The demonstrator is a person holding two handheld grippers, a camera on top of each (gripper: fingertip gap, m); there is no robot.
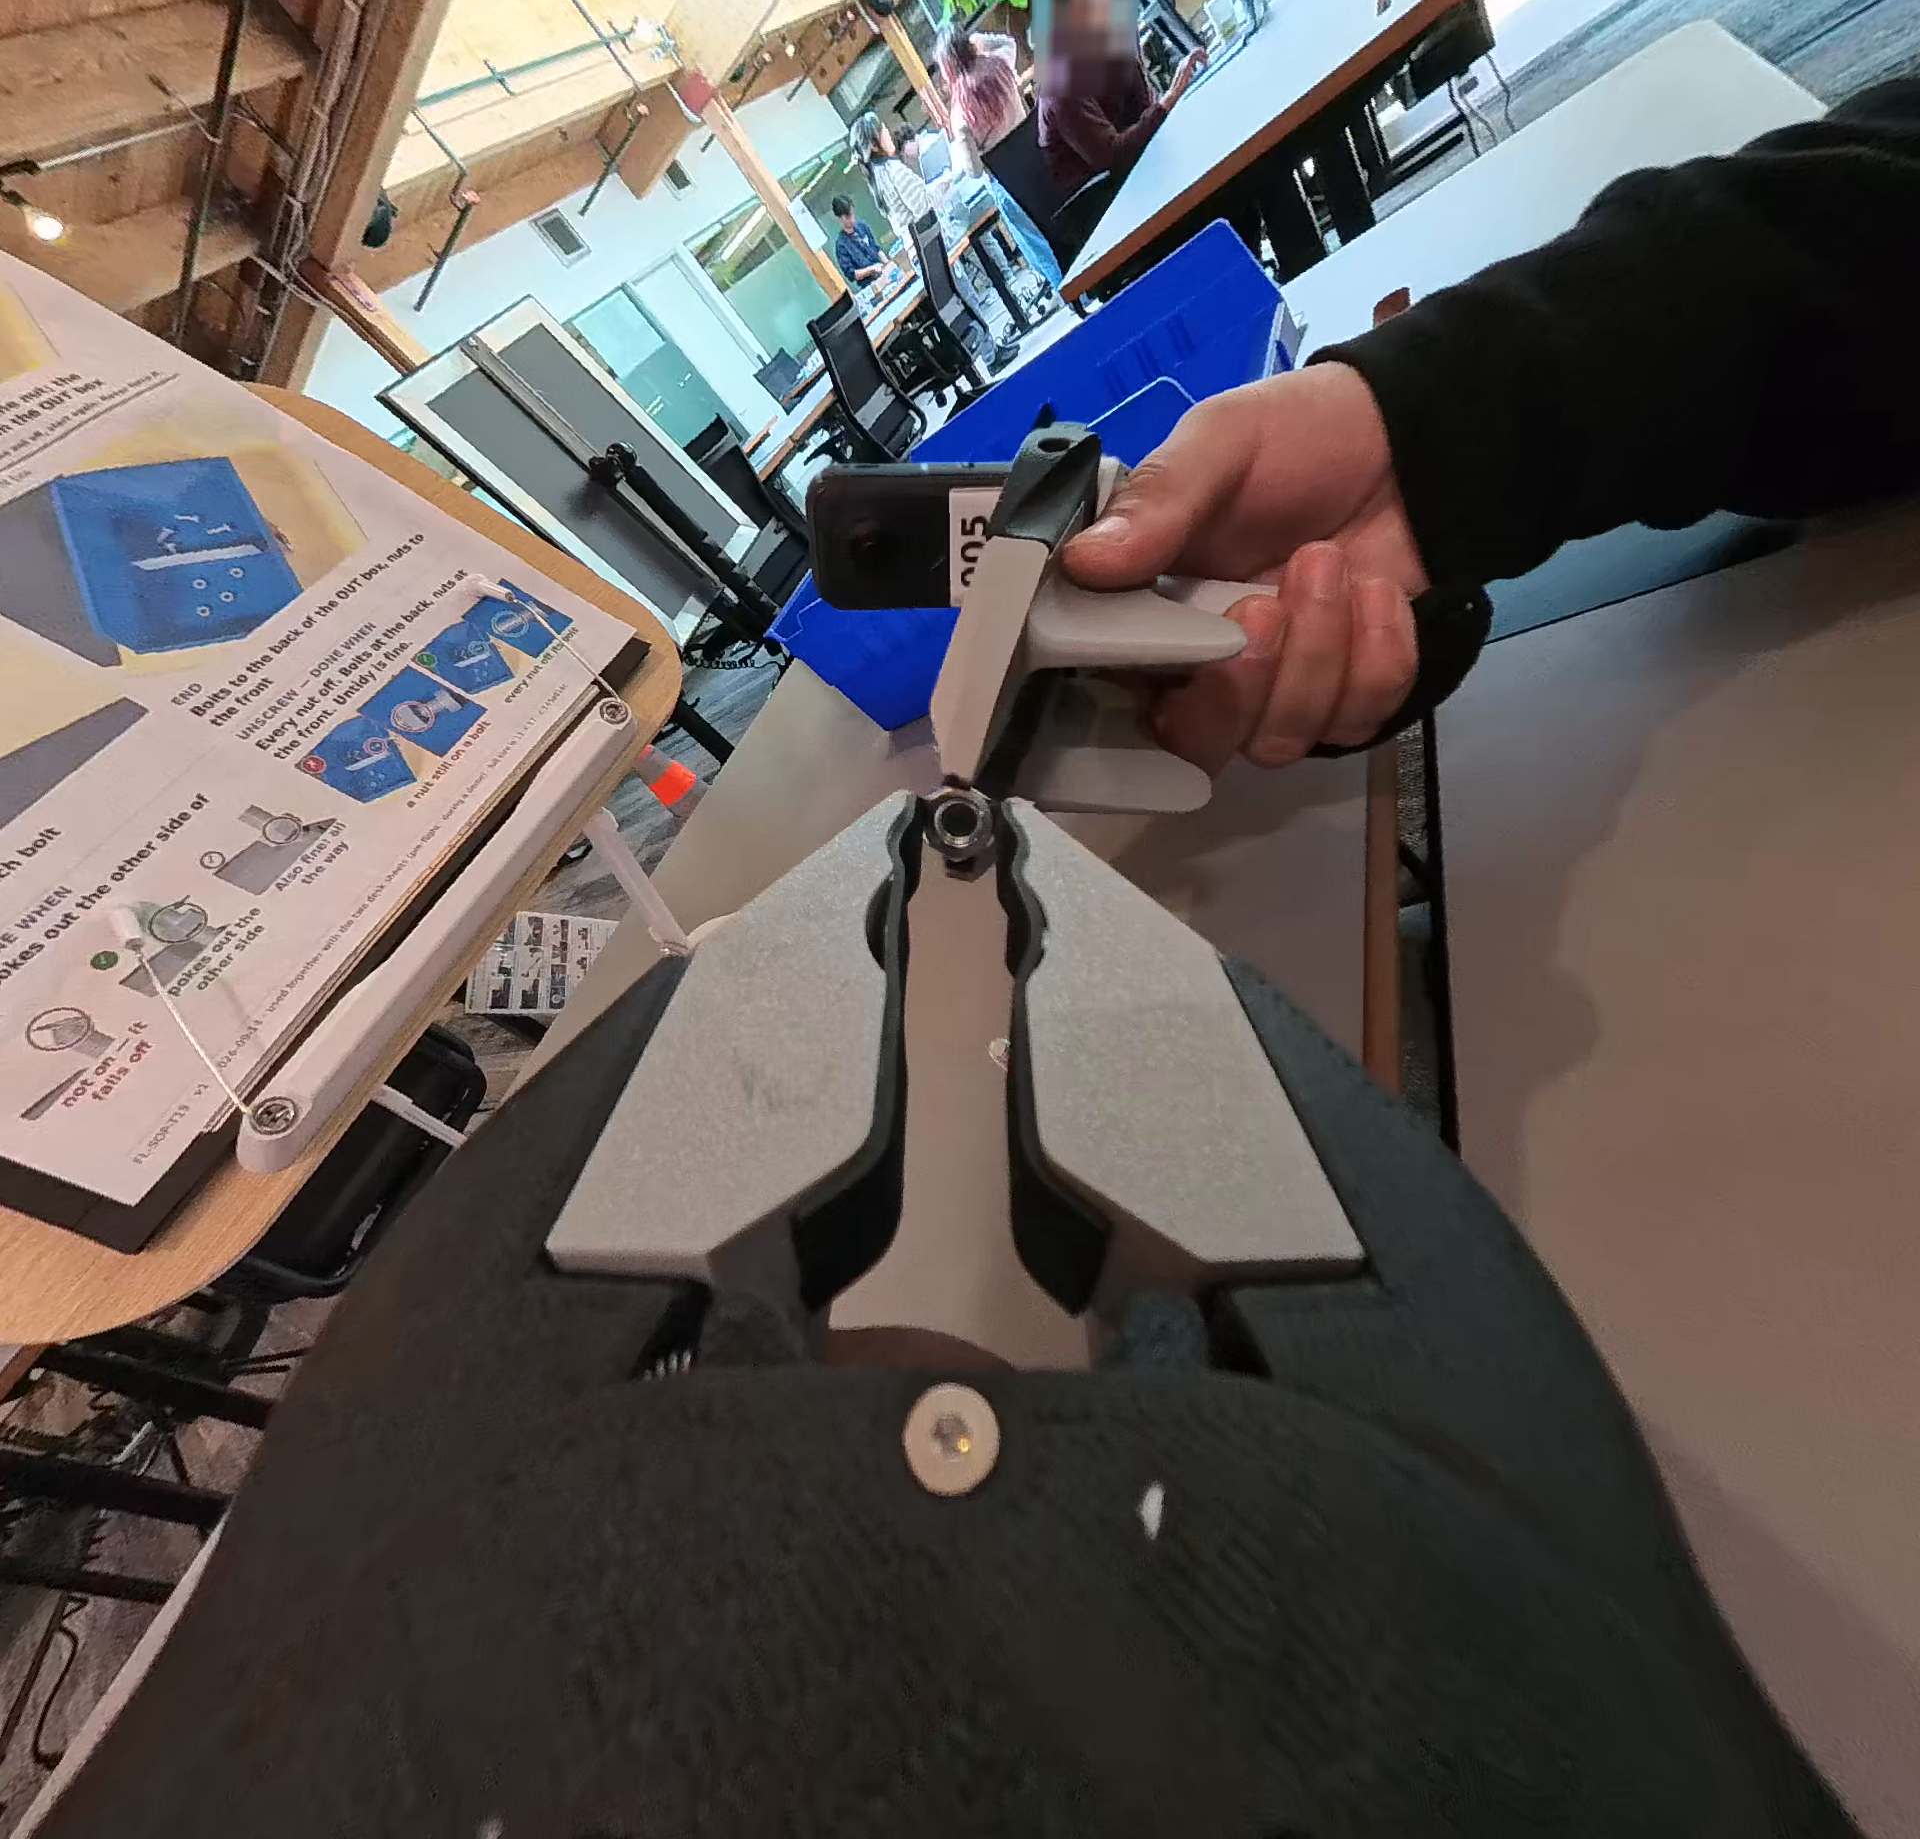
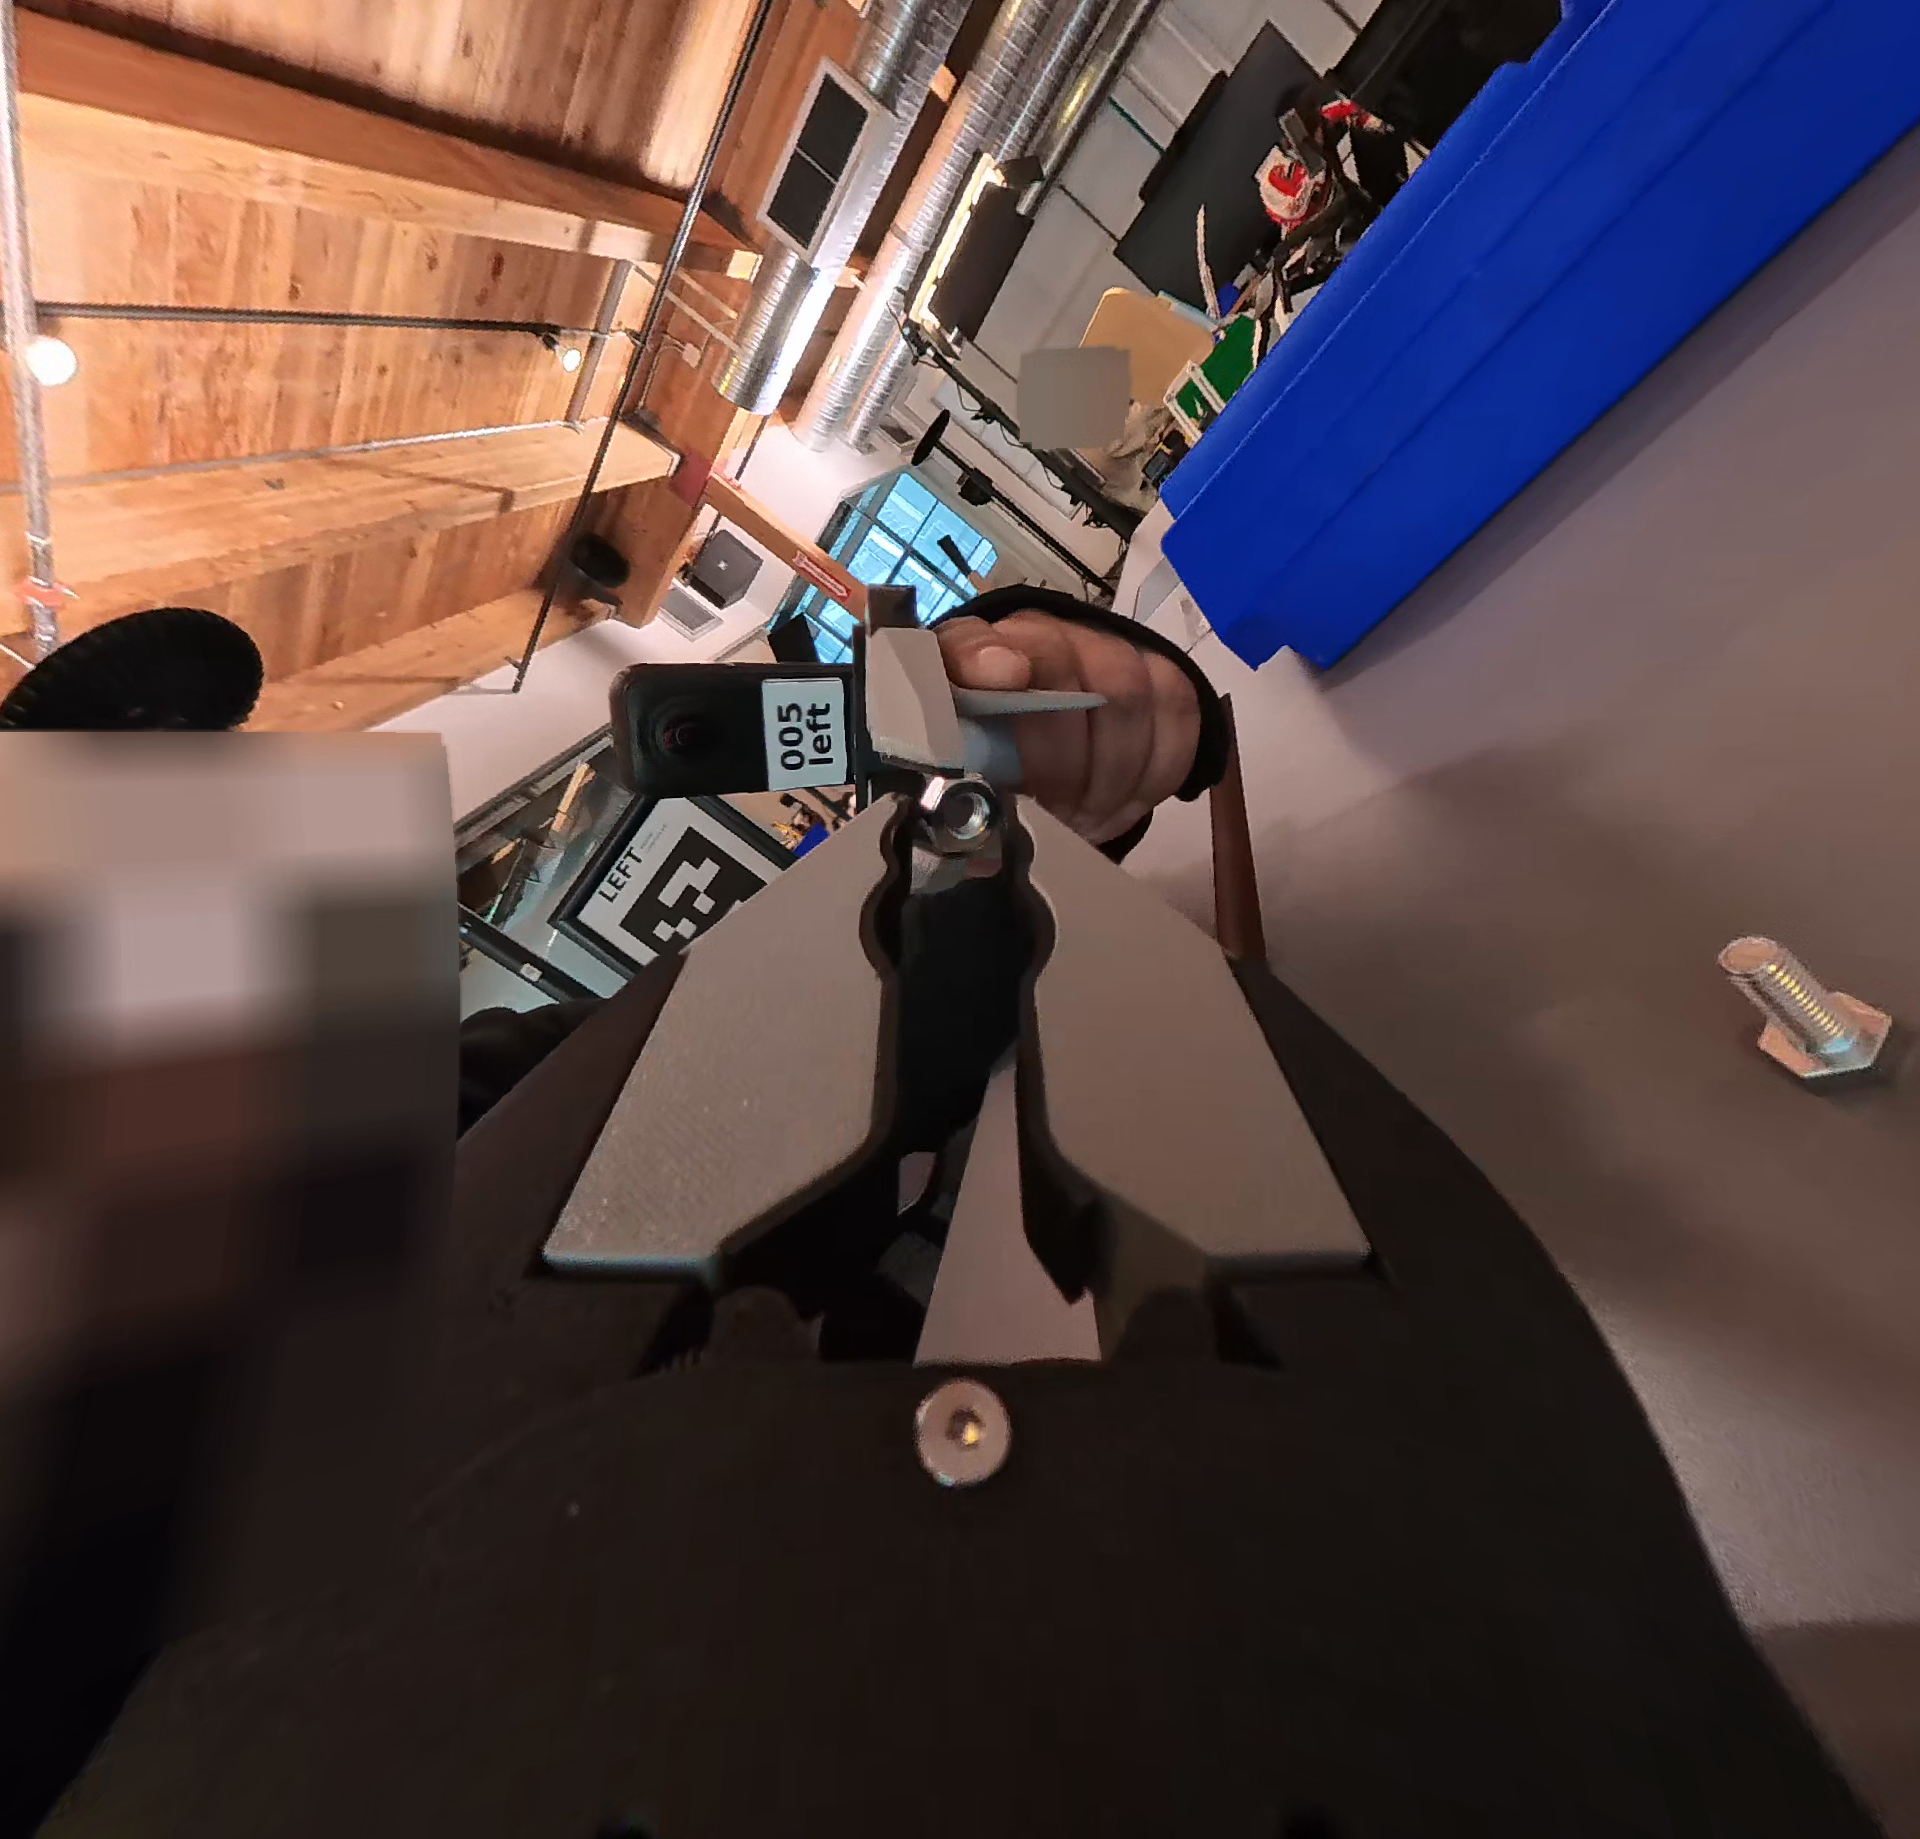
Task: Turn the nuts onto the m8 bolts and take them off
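In the left wrist view my left gripper point(image 1: 956, 839) is shut on a small metal bolt point(image 1: 957, 821), seen end-on at the fingertips and held above the grey table point(image 1: 1683, 1010). My right gripper point(image 1: 954, 781), held in a hand point(image 1: 1278, 584), comes down from above with its tips right at that bolt. In the right wrist view my right gripper point(image 2: 954, 833) is shut on a shiny hex nut point(image 2: 968, 815). The left gripper point(image 2: 920, 755) meets it there. A loose bolt point(image 2: 1808, 1020) lies on the table point(image 2: 1558, 802) to the right.
A blue bin point(image 1: 1132, 376) stands on the table behind the grippers; it also shows in the right wrist view point(image 2: 1507, 335). An instruction sheet on a wooden stand point(image 1: 270, 709) is at the left. People work at far tables. The grippers are tip to tip, or close to it.
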